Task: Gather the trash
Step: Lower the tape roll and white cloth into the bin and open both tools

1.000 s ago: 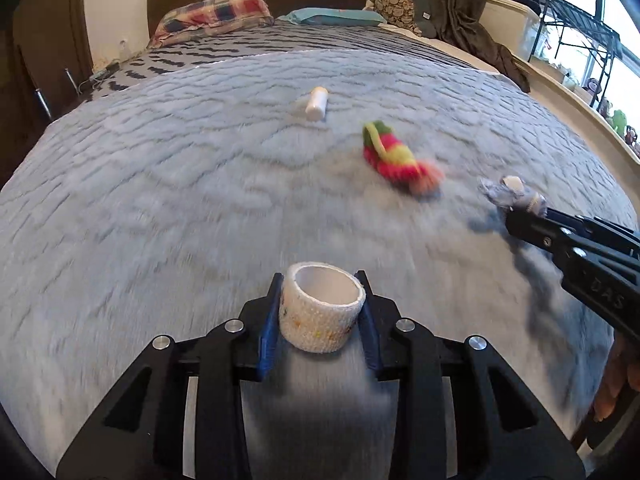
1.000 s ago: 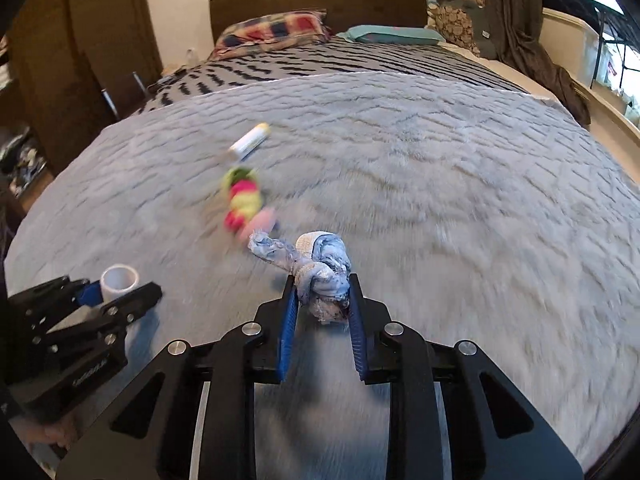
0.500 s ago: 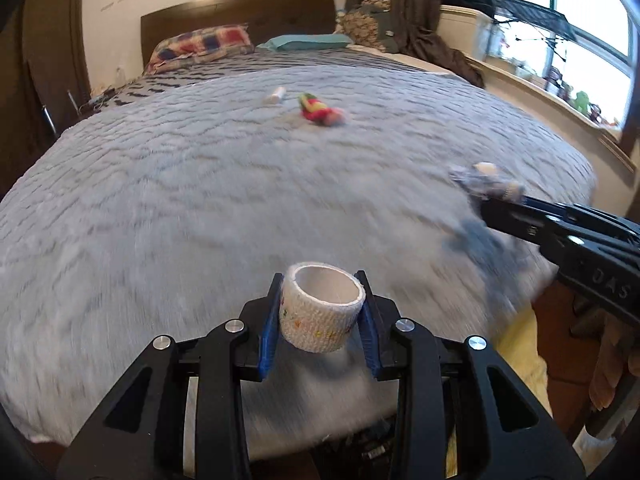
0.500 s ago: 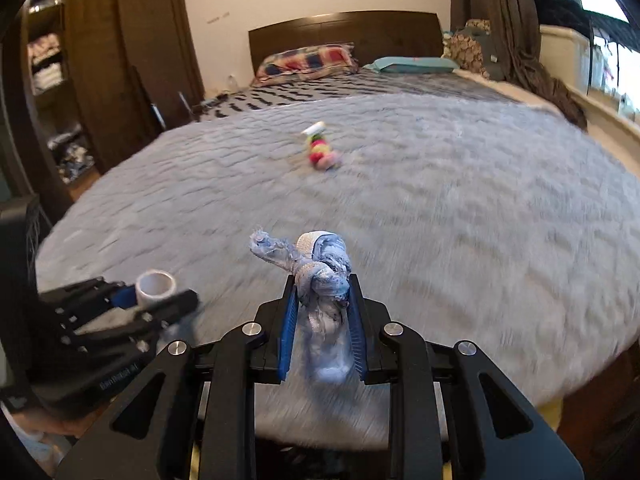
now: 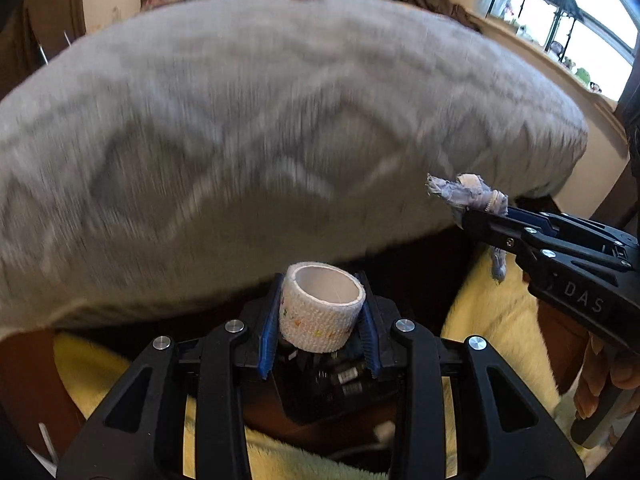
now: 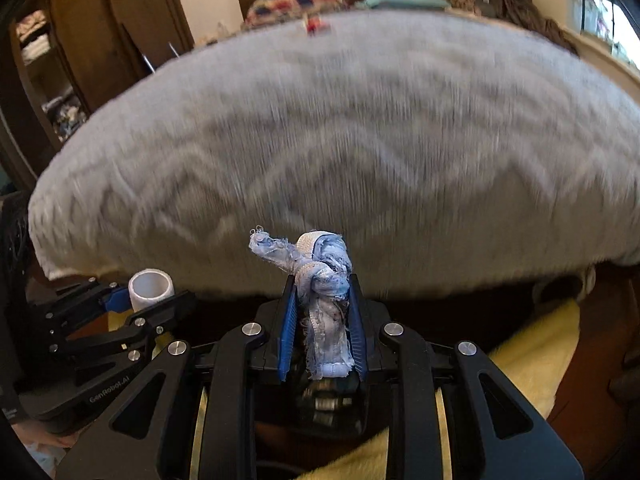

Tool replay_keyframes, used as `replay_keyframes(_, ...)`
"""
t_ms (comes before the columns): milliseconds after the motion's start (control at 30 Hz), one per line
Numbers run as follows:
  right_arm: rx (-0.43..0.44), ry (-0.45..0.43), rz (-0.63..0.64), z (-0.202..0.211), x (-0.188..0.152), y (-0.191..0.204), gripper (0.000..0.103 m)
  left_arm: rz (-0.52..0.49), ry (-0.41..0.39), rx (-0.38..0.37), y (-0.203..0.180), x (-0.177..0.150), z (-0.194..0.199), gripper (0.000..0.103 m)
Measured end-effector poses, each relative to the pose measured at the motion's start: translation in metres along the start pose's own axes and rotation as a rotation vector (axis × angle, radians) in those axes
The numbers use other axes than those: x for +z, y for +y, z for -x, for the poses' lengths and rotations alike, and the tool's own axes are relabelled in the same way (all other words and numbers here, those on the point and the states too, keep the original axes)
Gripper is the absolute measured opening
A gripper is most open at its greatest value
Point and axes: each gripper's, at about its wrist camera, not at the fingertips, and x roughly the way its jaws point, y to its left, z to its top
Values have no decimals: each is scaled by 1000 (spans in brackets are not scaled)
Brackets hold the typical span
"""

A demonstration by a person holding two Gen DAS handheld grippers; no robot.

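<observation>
While the grey bed (image 5: 240, 140) blurs behind, the left hand-held gripper (image 5: 320, 320) clamps a short white roll (image 5: 320, 312), hollow, woven-textured with faint coloured specks, upright between its blue pads. The right hand-held gripper (image 6: 322, 320) pinches a frayed, knotted pale-blue rag (image 6: 320, 280), its ragged end sticking out up-left.

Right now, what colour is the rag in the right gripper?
Pale blue and white knotted rag; right wrist view shows it best.

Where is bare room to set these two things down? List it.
Free: the wide grey blanket, bare up to the colourful item near the pillows. The yellow fleece below the bed edge also looks clear. Crowded: the dark clutter under both grippers.
</observation>
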Motion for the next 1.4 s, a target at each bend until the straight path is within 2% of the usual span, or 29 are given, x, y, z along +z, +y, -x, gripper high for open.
replay_keyframes(333,-6,116,-18,-39,-32,-2,25,26,163,-11,5,-42,-49,33)
replay_keyframes(567,56,267,-90,-77,-50,-11,25,36,231,-25,6,-51,-73,33)
replay_keyframes(733,51,285,-91,-85,-53,-10,25,55,259,-33,8,-52,-84,33)
replay_keyframes(1133,51,273,-92,-86,-45,-14,28,62,270,-41,9,-52,-88,35)
replay_keyframes(1400,20,215,-92,-64,-31,-11,55,52,241,-5,8,-47,-76,55)
